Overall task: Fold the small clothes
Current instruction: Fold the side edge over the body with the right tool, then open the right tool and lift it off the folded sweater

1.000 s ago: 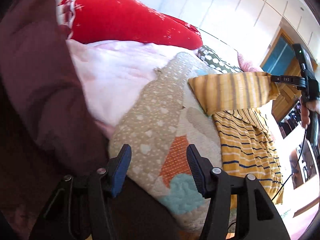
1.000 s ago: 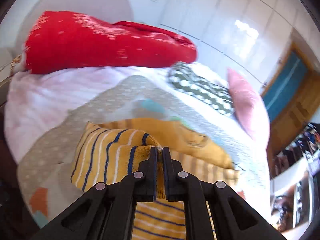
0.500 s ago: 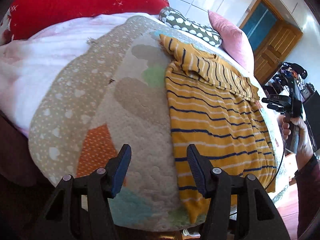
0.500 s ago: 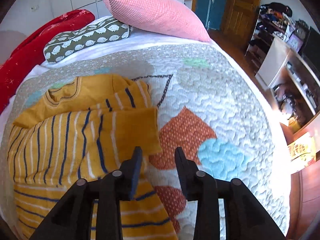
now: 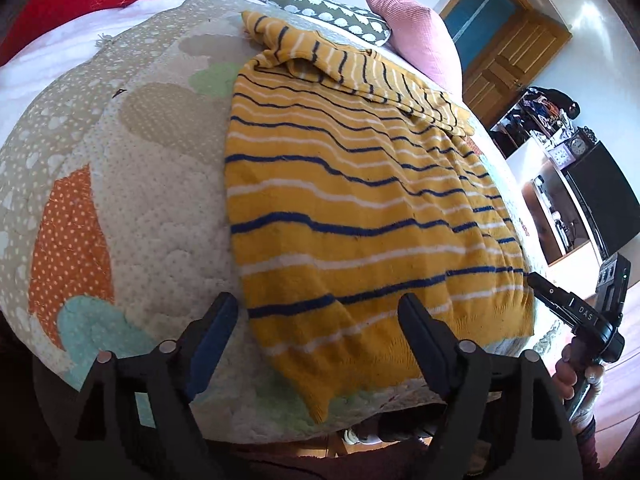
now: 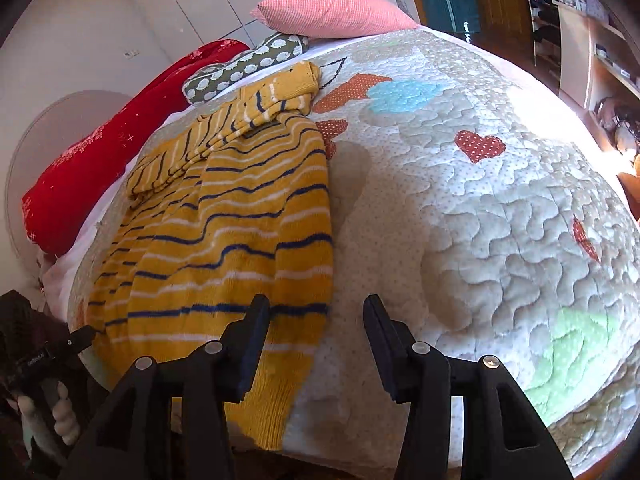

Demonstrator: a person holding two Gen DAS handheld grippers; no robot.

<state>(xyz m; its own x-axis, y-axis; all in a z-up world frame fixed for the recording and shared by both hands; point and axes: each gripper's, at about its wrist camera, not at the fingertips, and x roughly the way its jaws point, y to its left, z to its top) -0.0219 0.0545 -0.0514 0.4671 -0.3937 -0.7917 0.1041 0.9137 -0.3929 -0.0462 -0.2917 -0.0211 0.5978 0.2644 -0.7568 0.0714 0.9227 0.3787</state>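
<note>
A small mustard-yellow sweater (image 5: 352,184) with navy and white stripes lies flat on the quilted bed, both sleeves folded across its upper part; it also shows in the right wrist view (image 6: 224,216). My left gripper (image 5: 318,328) is open and empty, its jaws standing over the sweater's left hem corner. My right gripper (image 6: 316,330) is open and empty over the right hem corner; it also shows at the right edge of the left wrist view (image 5: 538,280).
The patchwork quilt (image 6: 460,208) covers the bed. A pink pillow (image 6: 332,12), a green patterned cushion (image 6: 244,68) and a red blanket (image 6: 108,152) lie at the head. A wooden door (image 5: 508,56) and cluttered shelves (image 5: 560,148) stand beyond the bed.
My right gripper let go of the sleeve, which now lies folded across the sweater, and opened. Both grippers have drawn back to the sweater's hem.
</note>
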